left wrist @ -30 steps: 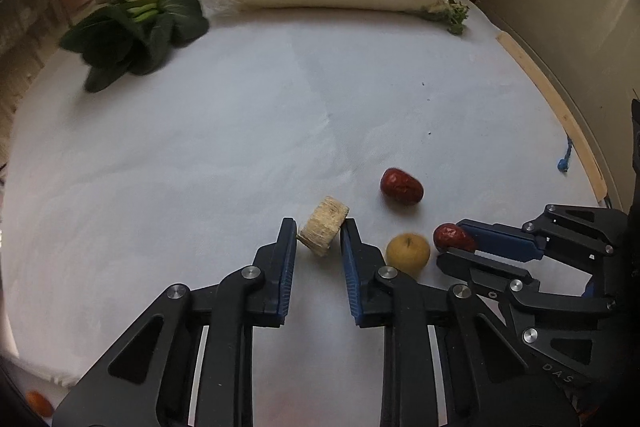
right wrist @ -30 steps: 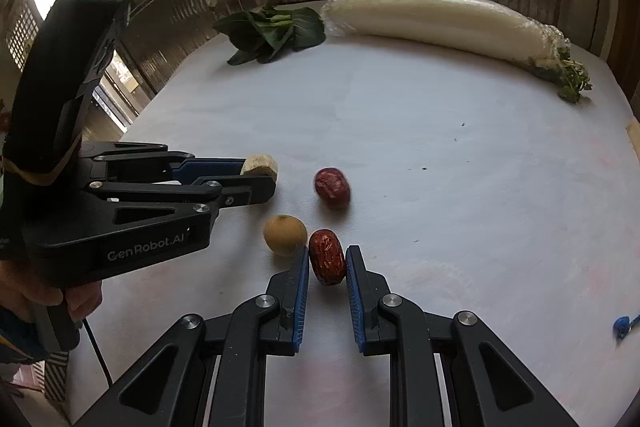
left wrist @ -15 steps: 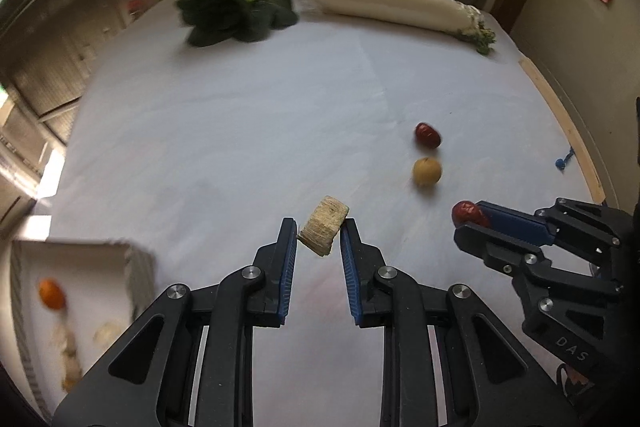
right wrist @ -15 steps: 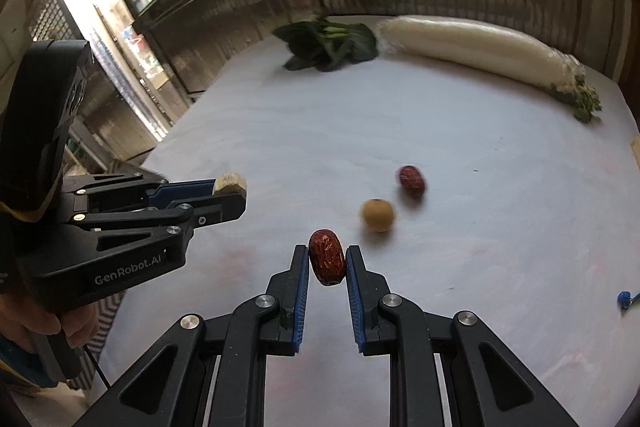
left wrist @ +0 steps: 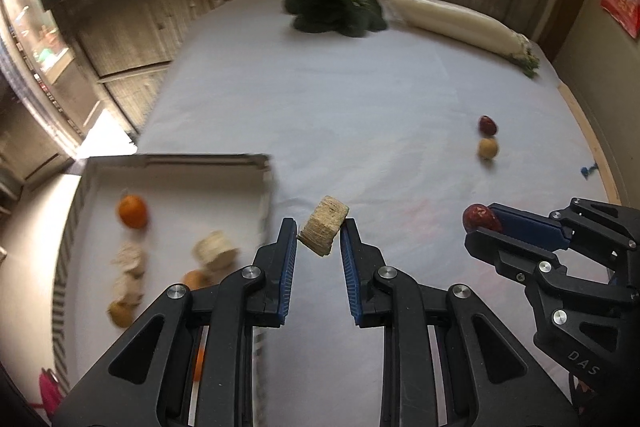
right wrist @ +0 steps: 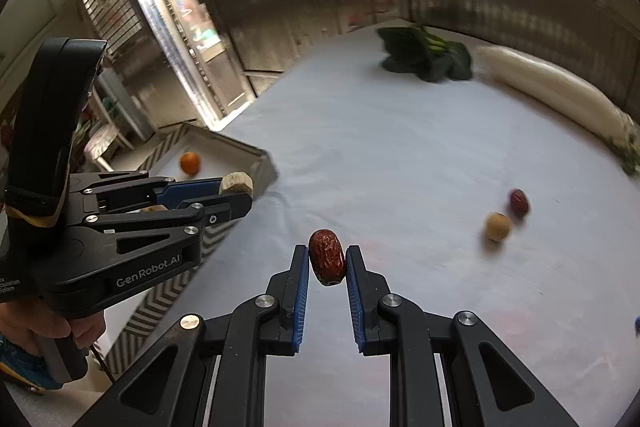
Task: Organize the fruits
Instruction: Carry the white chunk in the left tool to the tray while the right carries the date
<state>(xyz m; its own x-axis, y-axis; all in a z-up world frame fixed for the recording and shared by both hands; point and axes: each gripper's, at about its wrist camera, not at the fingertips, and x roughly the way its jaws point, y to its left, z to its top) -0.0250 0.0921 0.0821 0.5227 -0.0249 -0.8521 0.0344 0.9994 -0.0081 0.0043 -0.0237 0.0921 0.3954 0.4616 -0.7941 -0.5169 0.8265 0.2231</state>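
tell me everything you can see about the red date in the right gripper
The red date is a dark red-brown oval with wrinkled, slightly glossy skin. It stands roughly upright, pinched at its sides between the blue pads of the right gripper, which is shut on it. It is lifted above the white table cover and touches nothing else. The left wrist view shows it at the fingertips too.

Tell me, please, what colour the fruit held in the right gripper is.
Dark red date, clearest in the right wrist view.

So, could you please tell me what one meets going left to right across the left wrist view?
Tray → beige chunk in the left gripper → red date in the right gripper.
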